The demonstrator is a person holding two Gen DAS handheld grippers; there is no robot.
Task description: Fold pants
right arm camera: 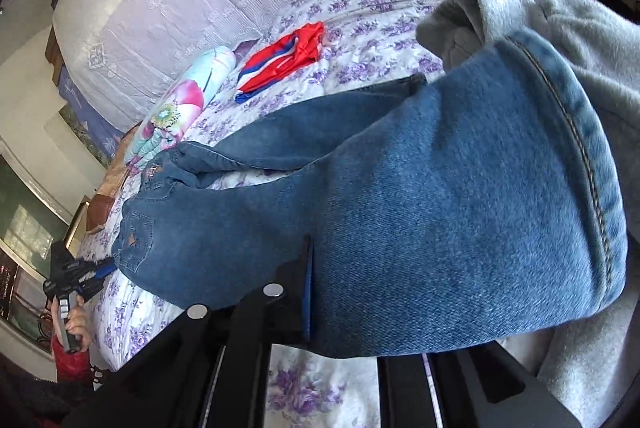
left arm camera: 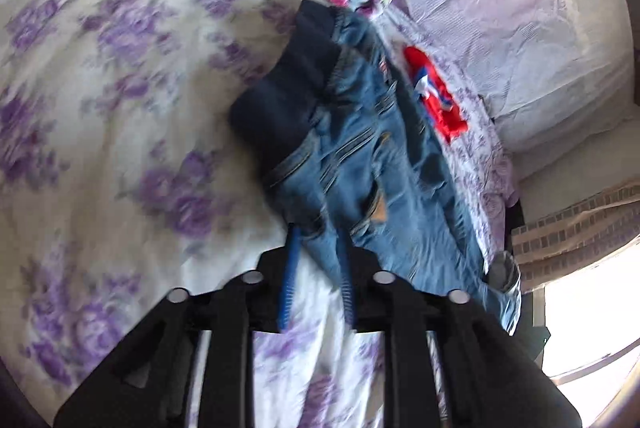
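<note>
The left gripper (left arm camera: pixel 318 240) has denim between its blue-padded fingers (left arm camera: pixel 289 268), at the hip of the jeans (left arm camera: pixel 360 156) near a back pocket; the jaws stand narrowly apart with the cloth between them, and the blur leaves it unclear whether the pads press on it. In the right wrist view that same left gripper (right arm camera: pixel 102 268) meets the waist end of the jeans (right arm camera: pixel 400 228), a person's hand (right arm camera: pixel 74 324) around its handle. The right gripper (right arm camera: pixel 360 292) is clenched on a trouser leg near the hem, whose denim hides one of its fingers. Between the two claws the jeans stretch across the bed, partly raised off the purple-flowered sheet (left arm camera: pixel 100 88), dark waistband farthest from the left claw. Beyond them lie a red, white and blue garment (right arm camera: pixel 280 62) and a rolled floral quilt (right arm camera: pixel 180 108). A grey fleece cloth (right arm camera: pixel 580 40) lies just beside the hem, at the right
</note>
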